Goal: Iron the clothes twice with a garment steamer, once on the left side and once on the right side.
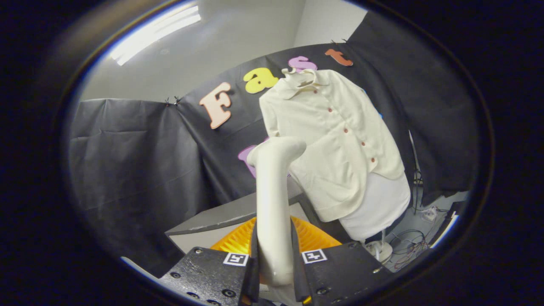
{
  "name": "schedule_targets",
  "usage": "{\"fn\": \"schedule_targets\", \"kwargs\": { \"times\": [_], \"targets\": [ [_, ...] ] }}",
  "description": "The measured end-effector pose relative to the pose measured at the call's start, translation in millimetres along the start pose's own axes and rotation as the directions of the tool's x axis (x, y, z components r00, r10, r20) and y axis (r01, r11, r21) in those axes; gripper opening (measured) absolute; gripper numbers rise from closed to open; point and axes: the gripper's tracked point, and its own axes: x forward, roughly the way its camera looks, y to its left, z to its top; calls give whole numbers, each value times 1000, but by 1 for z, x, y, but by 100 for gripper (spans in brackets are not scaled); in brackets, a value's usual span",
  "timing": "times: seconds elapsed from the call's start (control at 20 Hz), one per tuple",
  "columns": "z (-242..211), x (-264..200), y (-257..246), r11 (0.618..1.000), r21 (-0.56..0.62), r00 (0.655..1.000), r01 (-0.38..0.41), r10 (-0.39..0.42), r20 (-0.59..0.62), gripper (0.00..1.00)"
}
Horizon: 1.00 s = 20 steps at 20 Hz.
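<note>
Gripper [274, 263] with both fingers pressed on steamer [274, 199] handle, steamer head near shirt [335, 140] lower left edge, shirt on hanger [299, 76], 5 buttons

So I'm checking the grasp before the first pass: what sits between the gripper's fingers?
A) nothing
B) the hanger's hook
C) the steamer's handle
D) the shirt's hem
C: both fingers of the gripper press on the pale handle of the steamer, its head near the hanging shirt.
</note>
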Motion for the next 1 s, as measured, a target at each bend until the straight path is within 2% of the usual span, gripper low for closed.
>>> {"fn": "schedule_targets", "kwargs": {
  "times": [0.2,0.4,0.65,0.8,1.0],
  "targets": [
    [-6,-14,51,994,-106,1000,-13,16,23,31],
    [-3,-23,88,966,-259,998,9,6,55,31],
    [10,-22,114,964,-265,997,13,6,71,31],
    [15,-25,122,947,-317,995,50,-21,94,31],
    [19,-25,142,935,-350,993,55,-17,113,31]
  ]
}}
